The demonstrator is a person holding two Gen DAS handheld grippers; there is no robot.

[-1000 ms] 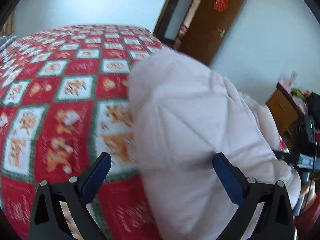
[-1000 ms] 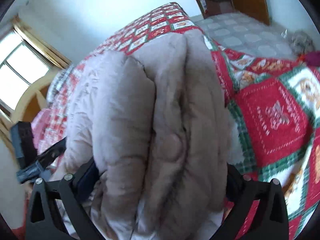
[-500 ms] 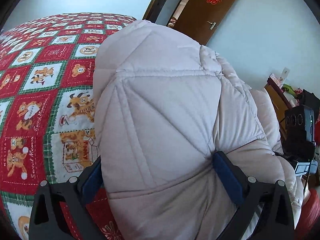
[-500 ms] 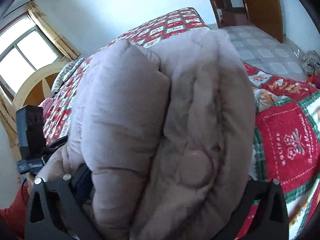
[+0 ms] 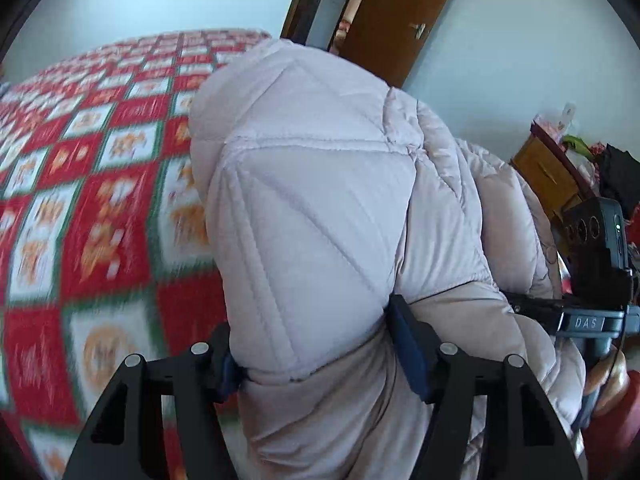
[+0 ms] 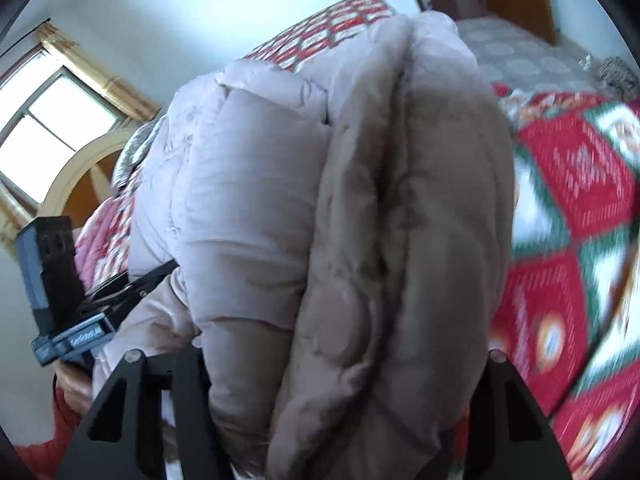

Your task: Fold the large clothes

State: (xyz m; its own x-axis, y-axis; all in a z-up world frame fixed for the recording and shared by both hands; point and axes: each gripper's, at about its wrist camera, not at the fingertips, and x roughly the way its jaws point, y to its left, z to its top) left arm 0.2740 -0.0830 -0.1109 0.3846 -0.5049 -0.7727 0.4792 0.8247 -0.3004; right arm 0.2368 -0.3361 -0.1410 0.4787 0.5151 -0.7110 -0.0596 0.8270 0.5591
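Note:
A bulky pale pink quilted coat (image 5: 320,200) lies folded in thick layers on the bed, filling the middle of both views. My left gripper (image 5: 316,356) has its jaws closing, and its blue pads (image 5: 406,344) dent the coat's folded edge from both sides. In the right wrist view the coat (image 6: 320,200) bulges over my right gripper (image 6: 344,360), whose jaws are also closing with the thick layers squeezed between them; its pads are hidden by fabric. Each gripper shows in the other's view, at the coat's far side: the right (image 5: 592,280) and the left (image 6: 60,280).
A red, green and white patchwork bedspread (image 5: 100,200) covers the bed under the coat. A brown door (image 5: 396,20) stands ajar behind, a wooden cabinet (image 5: 548,176) with clutter to the right. A window (image 6: 52,120), a curved headboard (image 6: 80,176) and tiled floor (image 6: 528,60) show too.
Both grippers moved in over the coat, then narrowed their jaws until the padding is pinched between them. The bedspread now blurs behind the coat in both views.

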